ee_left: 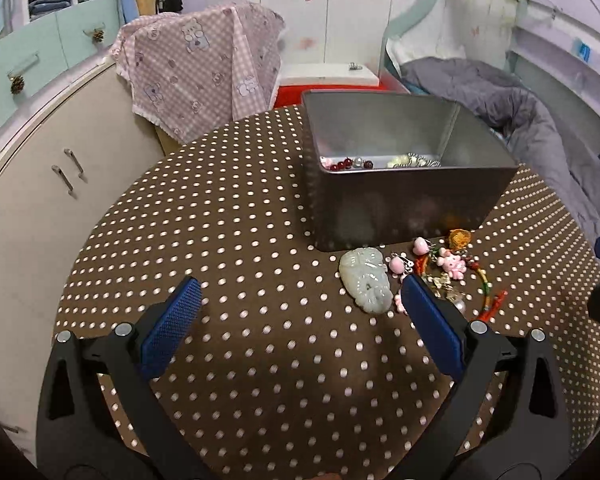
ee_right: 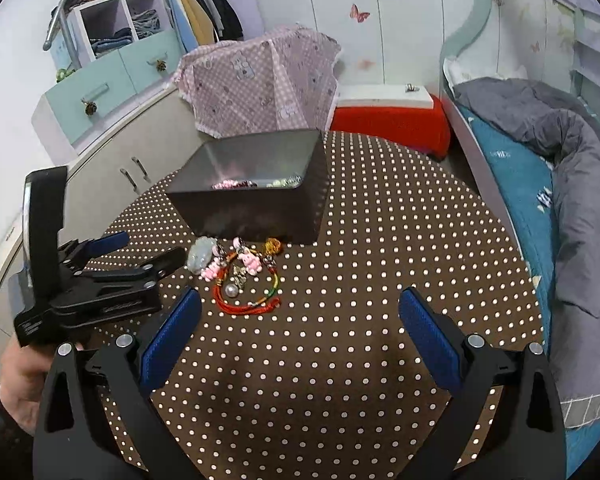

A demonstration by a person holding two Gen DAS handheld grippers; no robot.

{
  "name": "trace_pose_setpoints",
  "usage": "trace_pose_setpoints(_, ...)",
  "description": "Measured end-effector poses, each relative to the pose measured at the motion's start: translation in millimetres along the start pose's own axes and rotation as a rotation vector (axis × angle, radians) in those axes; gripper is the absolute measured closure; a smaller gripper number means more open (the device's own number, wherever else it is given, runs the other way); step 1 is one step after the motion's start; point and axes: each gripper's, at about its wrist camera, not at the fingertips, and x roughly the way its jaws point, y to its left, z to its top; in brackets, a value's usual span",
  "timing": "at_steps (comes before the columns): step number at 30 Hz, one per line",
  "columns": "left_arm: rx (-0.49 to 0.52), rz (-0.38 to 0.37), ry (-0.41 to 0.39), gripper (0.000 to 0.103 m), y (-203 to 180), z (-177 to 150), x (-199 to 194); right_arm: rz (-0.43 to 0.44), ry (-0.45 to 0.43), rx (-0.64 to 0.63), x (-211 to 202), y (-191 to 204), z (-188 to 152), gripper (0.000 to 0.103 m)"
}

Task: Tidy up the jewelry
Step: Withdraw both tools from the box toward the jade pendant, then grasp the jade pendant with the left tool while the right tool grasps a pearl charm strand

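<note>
Pale jade pendant lies before the metal box on the worktop; left gripper, jaws wide, seems poised to grab it next; right gripper likewise wide.

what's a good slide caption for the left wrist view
Open left gripper above a dotted tablecloth, near a jade pendant and charms beside a metal box.

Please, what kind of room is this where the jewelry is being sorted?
Most likely a bedroom at home. A bed with a grey duvet stands beside the dotted table, clothes hang in an open wardrobe, and butterfly stickers decorate the wall.
</note>
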Motion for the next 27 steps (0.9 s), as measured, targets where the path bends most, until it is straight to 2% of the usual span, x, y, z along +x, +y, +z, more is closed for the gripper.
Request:
trace_pose_setpoints(4, 0.012, 0.018, 0.037, 0.006, -3.6, 0.8, 17.3, 0.011, 0.011, -0.001, 5.0, -1.8, -2.0, 0.008)
trace_pose_setpoints(10, 0.001, -0.01, 0.055, 0.021, -3.7, 0.3, 23.3, 0.017, 0.02, -0.002, 9.8, -3.9, -3.4, 0.008)
trace_pose_setpoints(13, 0.002, -0.022, 0.053, 0.024, -3.5, 1.6, 24.7, 0.02, 0.024, -0.003, 12.3, -3.4, -3.7, 0.008)
trace_pose_setpoints(15, 0.014, -0.04, 0.045, 0.034, -4.8, 2.7, 24.6, 0.022, 0.026, -0.007, 12.8, -1.8, -3.6, 0.008)
trace_pose_setpoints(17, 0.034, -0.06, 0.035, 0.06, -8.2, 5.4, 24.8, 0.021, 0.027, -0.011, 12.9, 0.0, -4.0, 0.008)
trace_pose_setpoints(19, 0.038, -0.091, 0.031, 0.073, -8.3, 5.8, 23.9, 0.02, 0.029, -0.014, 13.8, 1.6, -4.3, 0.008)
trace_pose_setpoints(24, 0.022, -0.129, 0.029, 0.074, 2.0, -2.5, 16.0, 0.046, 0.035, -0.048, 20.3, 11.0, -2.8, 0.009)
trace_pose_setpoints(26, 0.021, -0.125, 0.028, 0.074, 6.6, -5.9, 13.1, 0.06, 0.051, -0.078, 27.8, 18.4, -2.1, 0.013)
trace_pose_setpoints(27, 0.019, -0.122, 0.028, 0.074, 8.5, -8.0, 11.6, 0.067, 0.057, -0.092, 32.0, 22.6, -1.6, 0.021)
